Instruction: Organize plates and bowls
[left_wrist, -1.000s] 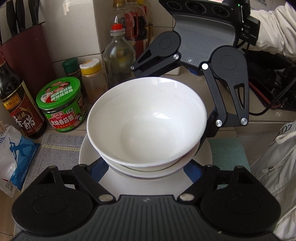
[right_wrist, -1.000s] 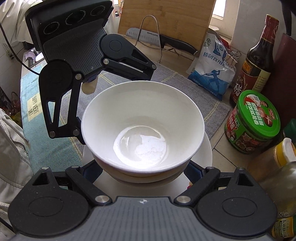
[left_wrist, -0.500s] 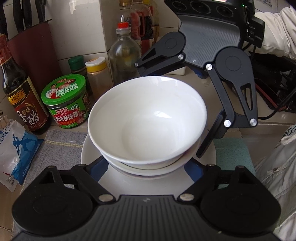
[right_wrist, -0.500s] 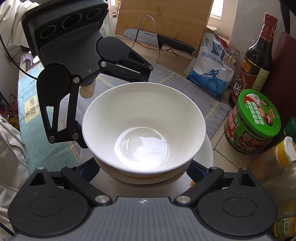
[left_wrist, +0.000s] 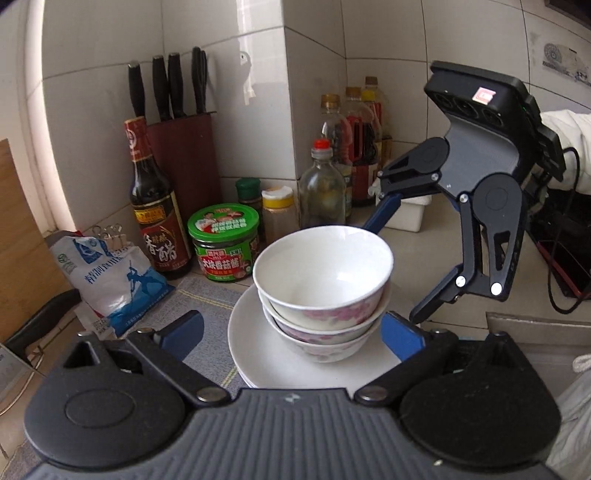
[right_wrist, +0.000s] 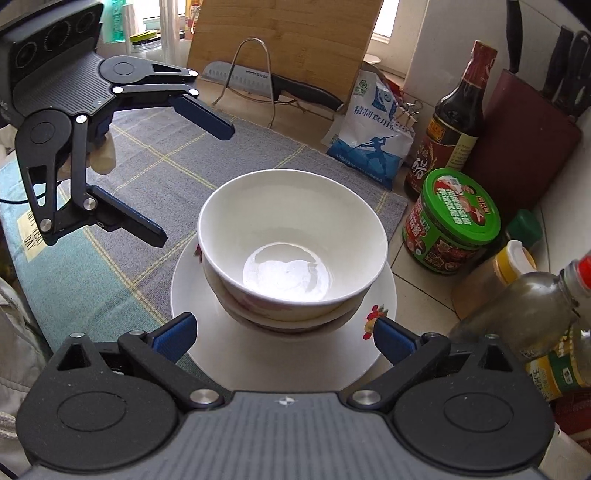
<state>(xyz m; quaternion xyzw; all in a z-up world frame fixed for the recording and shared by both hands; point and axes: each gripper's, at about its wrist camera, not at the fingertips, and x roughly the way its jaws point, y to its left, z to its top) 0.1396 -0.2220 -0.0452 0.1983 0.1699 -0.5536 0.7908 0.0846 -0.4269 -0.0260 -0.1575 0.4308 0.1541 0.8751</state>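
Note:
Three white bowls (left_wrist: 325, 273) with pink flowers are nested on a stack of white plates (left_wrist: 258, 343) on the grey mat. My left gripper (left_wrist: 291, 332) sits in front of the stack. Its jaws are opening, the blue fingertips (left_wrist: 184, 332) stand wide of the plates, and nothing is pressed between them. My right gripper (left_wrist: 406, 258) hangs open across the stack, clear of the bowls. In the right wrist view, the bowls (right_wrist: 291, 236) and plates (right_wrist: 266, 354) lie just past my open right gripper (right_wrist: 284, 334), and the left gripper (right_wrist: 188, 182) hovers at the far left.
A green-lidded jar (left_wrist: 223, 243), vinegar bottle (left_wrist: 155, 206), knife block (left_wrist: 184, 158), glass bottle (left_wrist: 323, 192) and spice jars crowd the wall behind the stack. A salt bag (left_wrist: 110, 280) lies left. A cutting board (right_wrist: 288, 44) and knife (right_wrist: 273, 81) stand past the mat (right_wrist: 147, 166).
Both grippers have drawn back from the stack and risen, and their jaws have spread wider, off the plate's rim. The stack stays where it was on the mat.

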